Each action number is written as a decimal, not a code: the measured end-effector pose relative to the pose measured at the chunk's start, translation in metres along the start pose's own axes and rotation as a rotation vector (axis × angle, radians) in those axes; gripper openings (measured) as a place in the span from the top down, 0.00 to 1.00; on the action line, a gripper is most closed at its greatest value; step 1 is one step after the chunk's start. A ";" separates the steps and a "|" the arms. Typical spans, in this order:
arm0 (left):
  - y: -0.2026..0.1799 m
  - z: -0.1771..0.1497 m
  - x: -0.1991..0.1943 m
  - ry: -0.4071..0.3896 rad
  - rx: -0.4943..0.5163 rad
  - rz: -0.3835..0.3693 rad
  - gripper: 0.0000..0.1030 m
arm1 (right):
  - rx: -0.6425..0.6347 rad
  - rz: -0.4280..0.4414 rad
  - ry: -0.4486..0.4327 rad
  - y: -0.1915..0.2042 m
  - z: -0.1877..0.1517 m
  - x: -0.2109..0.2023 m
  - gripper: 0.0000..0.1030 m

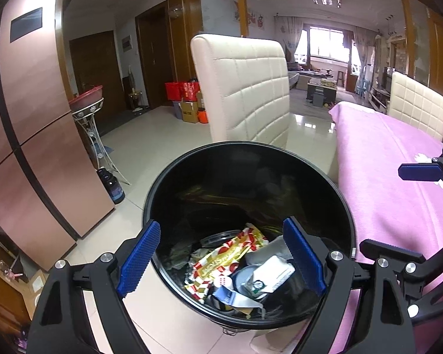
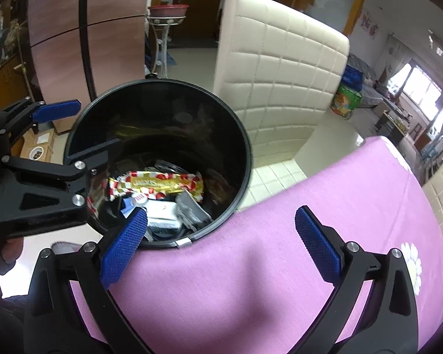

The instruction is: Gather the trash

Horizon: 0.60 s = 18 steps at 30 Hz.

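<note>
A black round trash bin (image 1: 174, 171) stands on the floor beside the table; it also shows in the right wrist view (image 2: 245, 147). Inside lie a red, white and gold wrapper (image 1: 227, 256) (image 2: 159, 184), a white packet (image 1: 273, 271) (image 2: 162, 214), a grey piece and other scraps. My left gripper (image 1: 221, 253) is open and empty, held over the bin's mouth; it appears at the left of the right wrist view (image 2: 73, 135). My right gripper (image 2: 221, 242) is open and empty above the table edge next to the bin; one of its fingertips (image 1: 419, 171) shows in the left wrist view.
A pink cloth covers the table (image 1: 398, 206) (image 2: 251, 280) right of the bin. A cream padded chair (image 1: 248, 88) (image 2: 280, 73) stands just behind the bin. A copper-coloured fridge (image 1: 29, 118) is at the left, with a metal stand (image 1: 88, 112) holding a red basin. The floor is tiled.
</note>
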<state>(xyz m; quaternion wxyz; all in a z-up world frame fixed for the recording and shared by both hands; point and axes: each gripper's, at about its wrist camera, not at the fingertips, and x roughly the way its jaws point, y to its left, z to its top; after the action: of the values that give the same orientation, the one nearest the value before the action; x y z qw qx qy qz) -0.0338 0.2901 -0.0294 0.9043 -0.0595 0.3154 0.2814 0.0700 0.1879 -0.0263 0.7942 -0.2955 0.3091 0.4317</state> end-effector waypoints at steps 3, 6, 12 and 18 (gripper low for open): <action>-0.008 0.001 -0.003 0.025 -0.026 -0.049 0.19 | 0.040 -0.036 0.031 -0.012 -0.013 -0.008 0.04; -0.025 0.001 -0.009 0.018 -0.018 -0.090 0.19 | 0.092 -0.078 0.047 -0.025 -0.028 -0.021 0.04; -0.069 0.004 -0.023 0.008 -0.011 -0.189 0.19 | 0.214 -0.168 0.025 -0.056 -0.064 -0.061 0.04; -0.117 0.004 -0.042 0.001 0.064 -0.284 0.19 | 0.376 -0.230 -0.003 -0.086 -0.105 -0.103 0.04</action>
<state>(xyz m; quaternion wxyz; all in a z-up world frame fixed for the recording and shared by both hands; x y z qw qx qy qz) 0.0055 0.1735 -0.0093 0.9363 -0.0751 0.3132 0.1405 0.0750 0.0193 0.0015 0.8798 -0.1749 0.3474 0.2734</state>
